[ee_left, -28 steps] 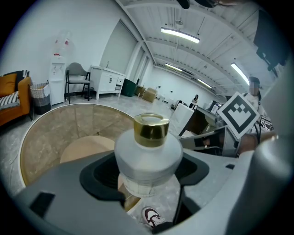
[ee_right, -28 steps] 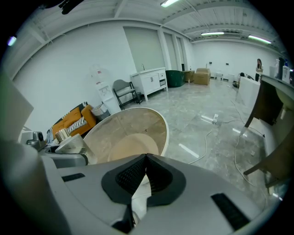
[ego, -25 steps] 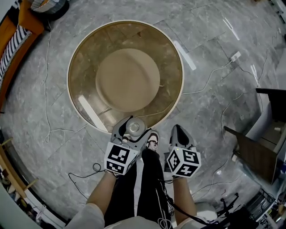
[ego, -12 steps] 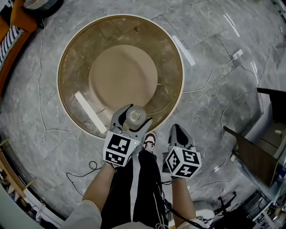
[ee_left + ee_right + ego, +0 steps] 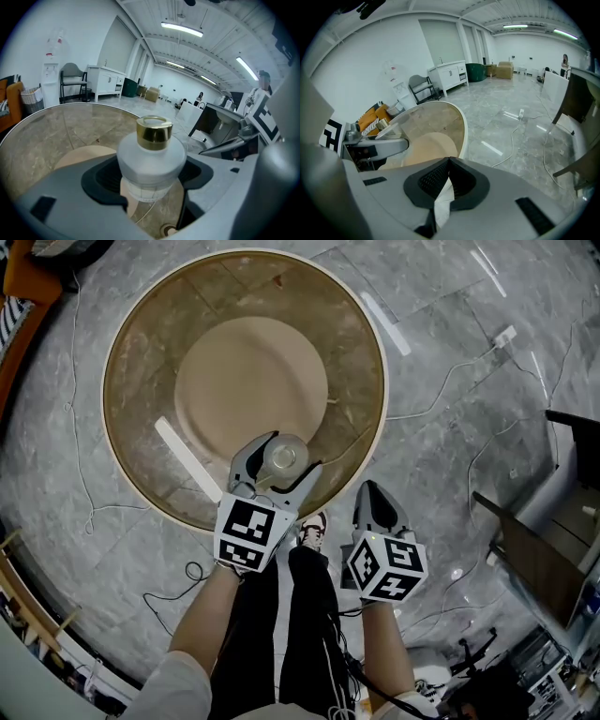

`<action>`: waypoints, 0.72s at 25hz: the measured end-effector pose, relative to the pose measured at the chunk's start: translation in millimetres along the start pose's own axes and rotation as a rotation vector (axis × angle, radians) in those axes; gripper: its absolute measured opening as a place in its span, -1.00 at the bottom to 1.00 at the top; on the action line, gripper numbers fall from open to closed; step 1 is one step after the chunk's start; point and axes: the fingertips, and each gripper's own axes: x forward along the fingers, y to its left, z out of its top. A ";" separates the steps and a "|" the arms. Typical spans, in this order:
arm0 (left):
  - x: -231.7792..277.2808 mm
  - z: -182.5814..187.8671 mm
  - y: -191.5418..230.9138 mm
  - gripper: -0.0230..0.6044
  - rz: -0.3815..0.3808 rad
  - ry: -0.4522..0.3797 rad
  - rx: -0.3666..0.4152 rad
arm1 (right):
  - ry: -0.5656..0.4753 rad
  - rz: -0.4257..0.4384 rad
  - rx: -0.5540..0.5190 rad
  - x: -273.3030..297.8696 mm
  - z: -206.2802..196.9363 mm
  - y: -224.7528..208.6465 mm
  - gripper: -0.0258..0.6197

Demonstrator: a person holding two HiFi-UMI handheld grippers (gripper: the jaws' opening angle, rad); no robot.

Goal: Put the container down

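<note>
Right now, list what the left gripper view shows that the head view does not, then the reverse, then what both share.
Only the left gripper view: strip ceiling lights, a white cabinet and a grey chair against the wall.
Only the head view: the person's black trousers and a black-and-white shoe.
Both: the frosted white bottle with a gold cap clamped in the left tool, over the round brown glass table.
</note>
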 end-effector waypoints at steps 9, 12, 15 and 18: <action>16.3 1.8 8.4 0.15 0.020 0.007 -0.008 | 0.026 -0.003 0.009 7.7 -5.4 -10.0 -0.85; 17.8 -0.9 10.5 0.15 0.022 0.016 -0.010 | 0.030 0.001 0.010 9.6 -8.2 -9.1 -0.85; 19.2 -3.6 12.6 0.15 0.025 0.029 -0.012 | 0.032 0.005 0.009 10.4 -8.3 -8.3 -0.85; 20.1 -6.4 15.2 0.15 0.035 0.034 -0.009 | 0.033 0.009 0.009 10.7 -8.6 -8.1 -0.85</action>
